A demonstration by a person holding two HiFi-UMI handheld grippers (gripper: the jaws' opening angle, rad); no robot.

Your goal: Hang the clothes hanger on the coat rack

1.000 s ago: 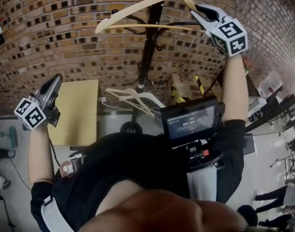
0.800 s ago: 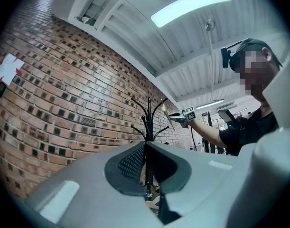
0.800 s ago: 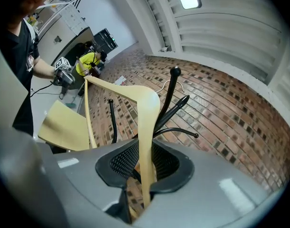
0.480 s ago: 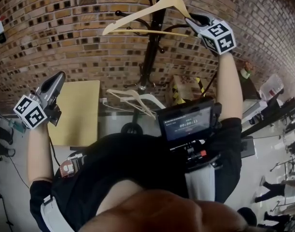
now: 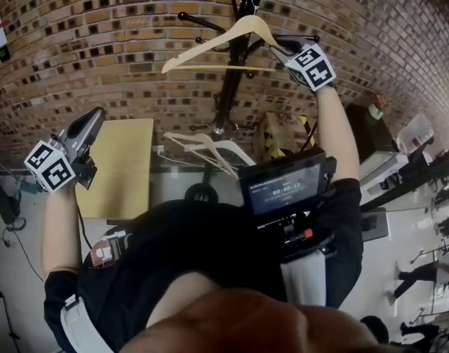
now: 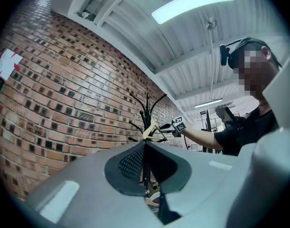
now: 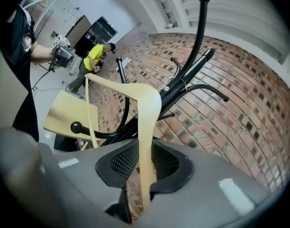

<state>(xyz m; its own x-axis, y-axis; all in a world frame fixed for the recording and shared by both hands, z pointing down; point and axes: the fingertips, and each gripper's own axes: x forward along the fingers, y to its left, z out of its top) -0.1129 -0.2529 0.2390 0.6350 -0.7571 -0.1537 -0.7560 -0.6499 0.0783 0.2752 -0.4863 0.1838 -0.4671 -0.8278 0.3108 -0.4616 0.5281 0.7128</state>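
The right claw (image 5: 277, 48) is held up high by the coat rack (image 5: 228, 87). It is clamped on one end of the wooden hanger (image 5: 209, 44). In the right gripper view, the pale wood of the hanger (image 7: 145, 127) runs up between the two jaws of the right claw (image 7: 145, 175), and both black pads press on it. The hanger hangs across the front of the black pole, with its other end sticking out to the left. Its little metal hook is up among the curved black arms of the coat rack (image 7: 198, 32), but I cannot tell if it sits on one of them. The left claw (image 5: 95, 116) is down low on the left, well apart from the rack, and it points a bit up. In the left gripper view, the tips of the left claw (image 6: 145, 146) are together with nothing between them. Lower on the rack there are more pale hangers (image 5: 206, 149). A yellow table (image 5: 125, 168) stands beside the rack, in front of the brick wall (image 5: 99, 35).
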